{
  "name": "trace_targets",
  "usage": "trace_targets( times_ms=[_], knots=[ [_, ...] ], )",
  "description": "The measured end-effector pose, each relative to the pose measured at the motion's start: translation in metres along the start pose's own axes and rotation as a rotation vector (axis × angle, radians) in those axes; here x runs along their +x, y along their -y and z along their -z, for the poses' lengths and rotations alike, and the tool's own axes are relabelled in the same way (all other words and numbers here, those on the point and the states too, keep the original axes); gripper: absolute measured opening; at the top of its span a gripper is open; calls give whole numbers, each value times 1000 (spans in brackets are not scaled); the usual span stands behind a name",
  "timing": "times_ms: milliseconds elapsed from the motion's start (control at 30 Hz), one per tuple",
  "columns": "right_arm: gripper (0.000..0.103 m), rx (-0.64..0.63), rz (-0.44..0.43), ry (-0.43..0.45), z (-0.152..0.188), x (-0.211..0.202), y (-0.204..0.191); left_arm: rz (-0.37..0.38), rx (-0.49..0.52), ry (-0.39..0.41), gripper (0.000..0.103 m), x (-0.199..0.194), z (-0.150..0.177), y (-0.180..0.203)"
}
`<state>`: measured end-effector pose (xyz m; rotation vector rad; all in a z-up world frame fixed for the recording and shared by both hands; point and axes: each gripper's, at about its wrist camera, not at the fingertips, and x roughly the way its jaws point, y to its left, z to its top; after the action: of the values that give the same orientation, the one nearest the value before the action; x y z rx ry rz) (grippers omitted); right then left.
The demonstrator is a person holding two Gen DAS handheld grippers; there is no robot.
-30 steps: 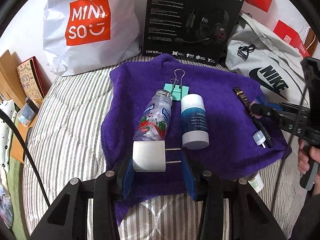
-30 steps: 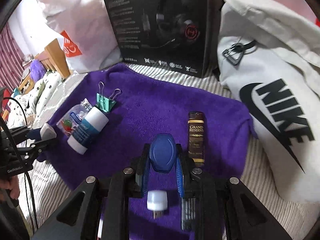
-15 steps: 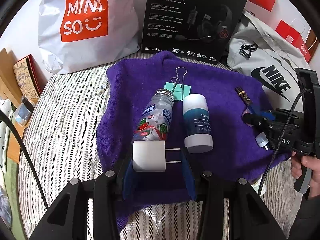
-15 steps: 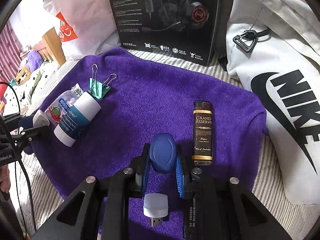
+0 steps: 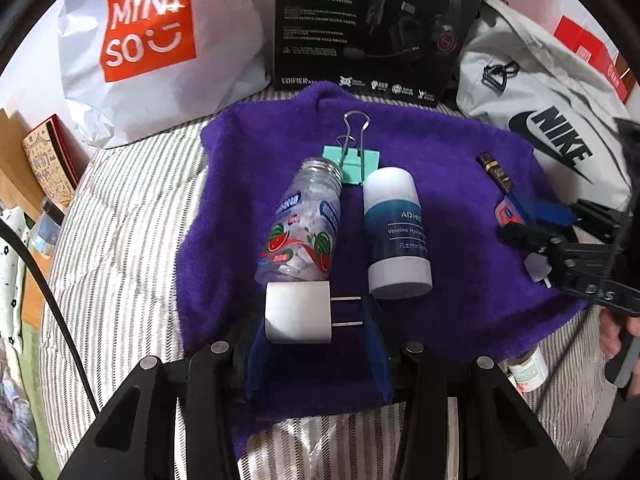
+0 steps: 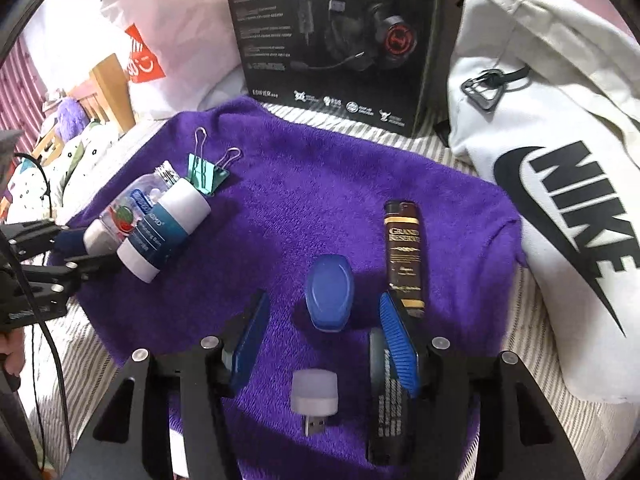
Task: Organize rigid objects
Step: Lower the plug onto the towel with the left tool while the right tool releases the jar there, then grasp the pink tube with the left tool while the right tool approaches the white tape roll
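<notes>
A: Where's the blue oval case (image 6: 329, 298)?
B: Lying on the purple towel (image 6: 320, 184) between the right gripper (image 6: 325, 332)'s fingers, which are spread wide and touch nothing. A dark "Grand Reserve" tube (image 6: 404, 254) lies just beside it at 3 o'clock, and a small white USB light (image 6: 314, 394) at 6 o'clock.
A: And the left gripper (image 5: 316, 320)?
B: It is clenched on the white charger plug (image 5: 298, 312), prongs pointing to 3 o'clock, low over the towel's near edge. At 12 o'clock from the plug lies a clear watermelon-label bottle (image 5: 306, 228); the white and teal Vaseline bottle (image 5: 396, 232) lies alongside it, and a teal binder clip (image 5: 352, 156) sits at their far ends.
A: What's underneath?
B: A striped bed (image 5: 116, 240).
</notes>
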<state>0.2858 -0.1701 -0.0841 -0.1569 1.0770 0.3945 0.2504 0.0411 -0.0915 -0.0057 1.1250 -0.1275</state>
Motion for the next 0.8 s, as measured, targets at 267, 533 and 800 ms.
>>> trace_targets(
  times_ms=[267, 533, 800],
  knots=[
    [57, 60, 12, 60, 16, -46, 10, -55, 21, -13, 42, 10, 3, 8],
    [59, 93, 25, 110, 46, -88, 7, -82, 43, -20, 43, 10, 4, 15],
    [59, 125, 66, 101, 92, -118, 12, -44, 9, -61, 58, 9, 4, 7]
  ],
)
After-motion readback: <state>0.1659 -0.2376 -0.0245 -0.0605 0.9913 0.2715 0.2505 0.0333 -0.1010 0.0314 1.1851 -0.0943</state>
